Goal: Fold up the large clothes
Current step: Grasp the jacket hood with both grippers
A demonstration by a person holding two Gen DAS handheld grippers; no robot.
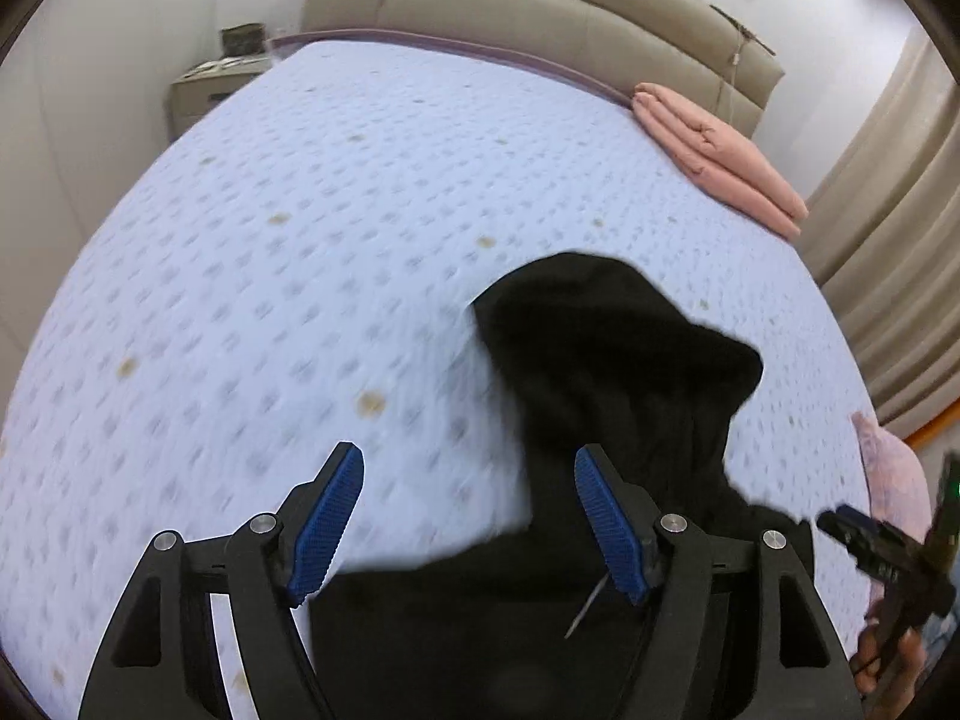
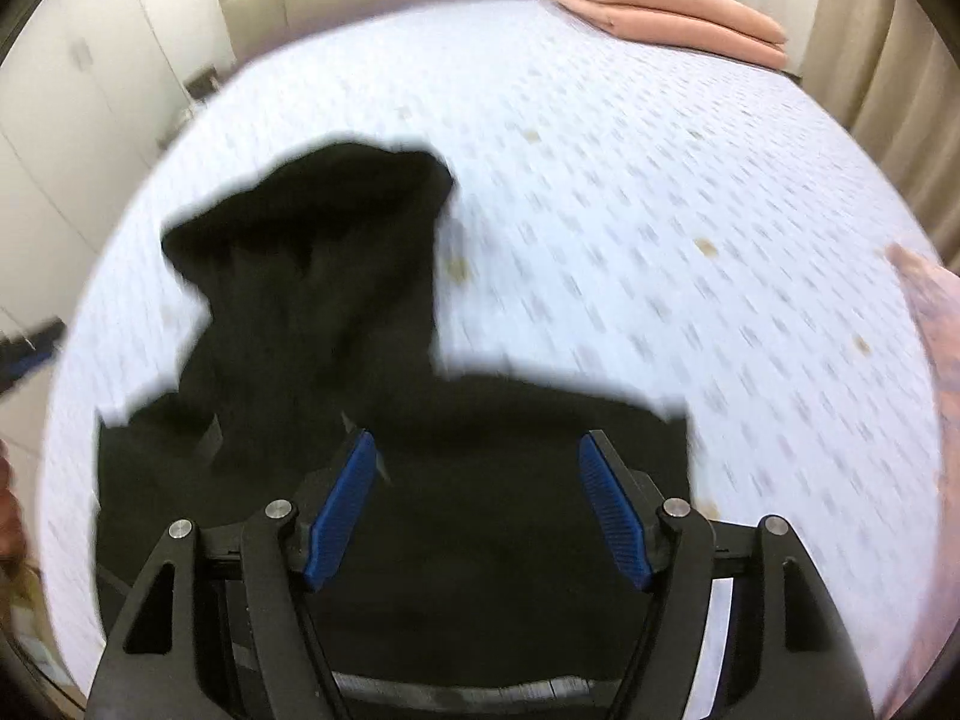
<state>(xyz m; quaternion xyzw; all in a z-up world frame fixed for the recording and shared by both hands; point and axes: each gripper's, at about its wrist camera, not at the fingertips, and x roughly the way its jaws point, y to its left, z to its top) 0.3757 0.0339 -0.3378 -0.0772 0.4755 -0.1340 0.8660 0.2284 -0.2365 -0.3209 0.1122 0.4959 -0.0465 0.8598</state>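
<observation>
Left tool (image 1: pixel 468 516) sits at the bottom of its frame, blue-padded fingers (image 1: pixel 327 525) spread wide with nothing between them. We note its left finger over bare bed sheet (image 1: pixel 270 276) and its right finger over the black garment (image 1: pixel 606 354). In this view the garment lies on the bed from centre down to the lower middle, a narrower part reaching toward mid-frame. Upper left, a small nightstand (image 1: pixel 210 84) stands beside the bed; a padded beige headboard (image 1: pixel 540 6) runs across the top. Upper right, a folded pink blanket (image 1: pixel 714 156) rests at the bed's far edge, curtains (image 1: pixel 900 252) beyond it. Lower right, the other tool is partly visible at the frame edge.

Right tool (image 2: pixel 477 510) likewise stands wide, gripping nothing, both fingers over the black garment (image 2: pixel 312 276), which fills the lower centre and stretches up to the centre left. We see the pink blanket (image 2: pixel 666 12) at the top right. Both views are motion-blurred.
</observation>
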